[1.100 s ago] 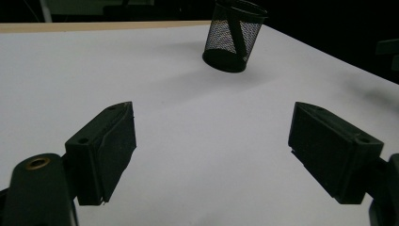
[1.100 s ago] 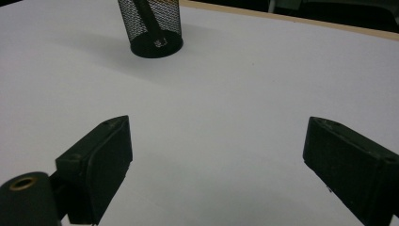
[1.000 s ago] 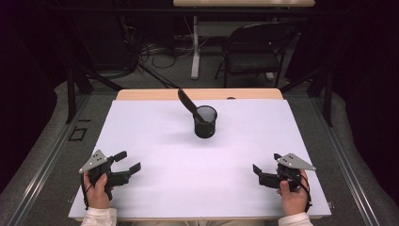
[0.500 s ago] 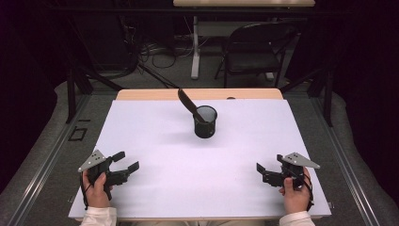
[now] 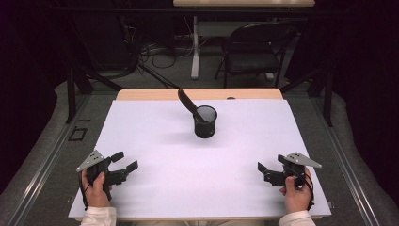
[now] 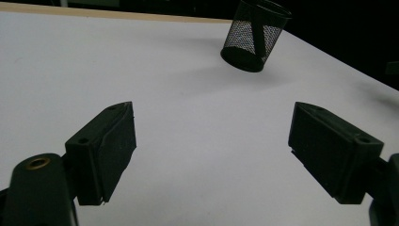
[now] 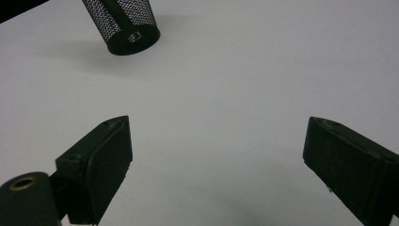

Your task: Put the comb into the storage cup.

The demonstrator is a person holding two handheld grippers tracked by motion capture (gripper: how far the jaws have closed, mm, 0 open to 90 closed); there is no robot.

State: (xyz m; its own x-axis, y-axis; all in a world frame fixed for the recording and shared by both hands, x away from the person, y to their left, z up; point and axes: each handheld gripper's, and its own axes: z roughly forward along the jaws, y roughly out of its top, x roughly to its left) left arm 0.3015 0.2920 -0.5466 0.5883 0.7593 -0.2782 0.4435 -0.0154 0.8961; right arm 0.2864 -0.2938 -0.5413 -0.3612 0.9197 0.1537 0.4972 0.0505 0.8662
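A black mesh cup stands upright on the white tabletop, slightly behind the middle, with a dark utensil leaning out of it to the left. My left gripper rests near the front left corner, open, nothing between its jaws. My right gripper sits near the front right corner, also open and empty. The cup appears far ahead of the left gripper in the left gripper view. In the right gripper view the cup is at the upper left, well beyond the right gripper.
The white sheet covers a wooden table whose bare edge shows at the back. A folding chair and floor cables lie beyond the table. Dark drapes bound both sides.
My right gripper has drifted slightly to the right near the front edge. The left gripper and the cup have stayed put.
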